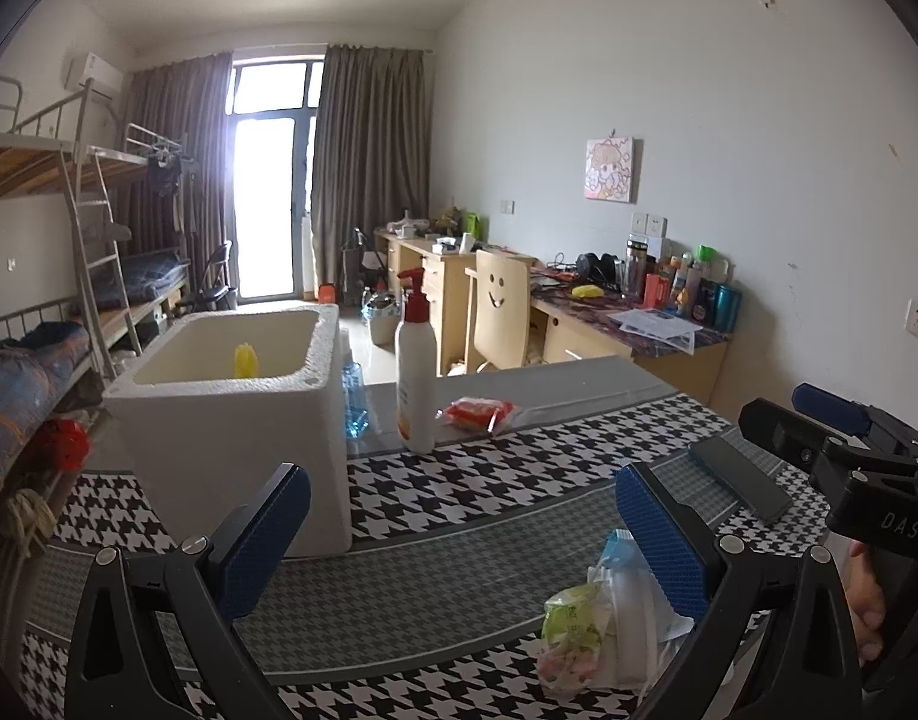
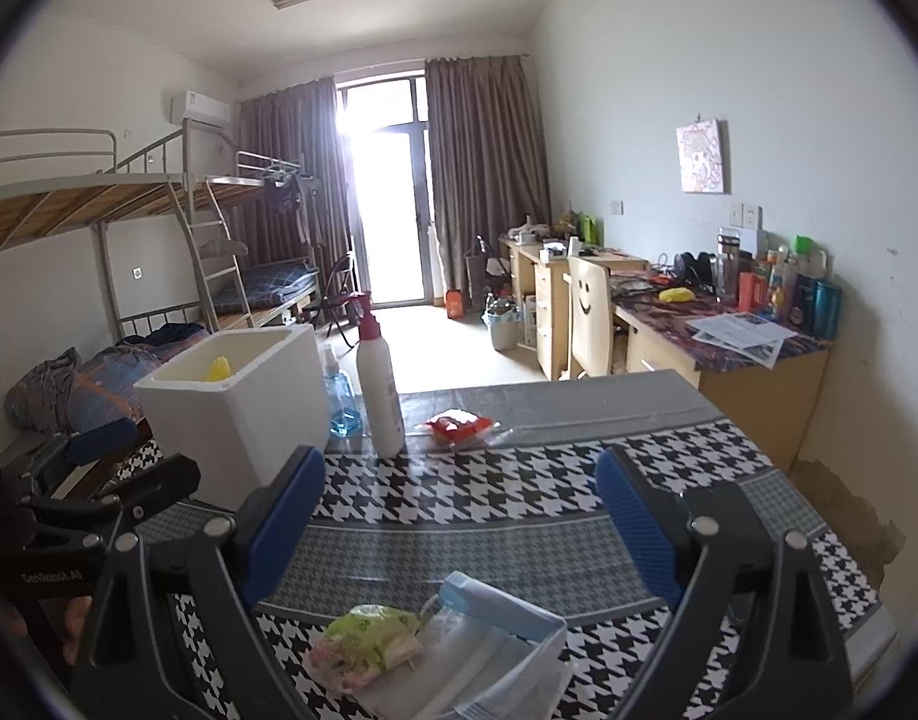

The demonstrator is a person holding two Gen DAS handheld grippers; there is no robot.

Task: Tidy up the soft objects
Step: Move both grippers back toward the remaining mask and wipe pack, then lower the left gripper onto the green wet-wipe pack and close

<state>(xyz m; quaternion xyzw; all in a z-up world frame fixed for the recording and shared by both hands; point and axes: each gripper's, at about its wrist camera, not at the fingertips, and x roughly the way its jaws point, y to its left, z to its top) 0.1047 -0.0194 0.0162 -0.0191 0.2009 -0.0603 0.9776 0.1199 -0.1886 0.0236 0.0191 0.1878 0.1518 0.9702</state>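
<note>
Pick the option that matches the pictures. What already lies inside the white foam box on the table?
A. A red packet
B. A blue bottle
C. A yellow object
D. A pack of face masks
C: a yellow object shows over the rim inside the white foam box, while the red packet lies outside on the table.

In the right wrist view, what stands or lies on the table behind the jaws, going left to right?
White foam box → blue liquid bottle → white pump bottle → red packet.
</note>
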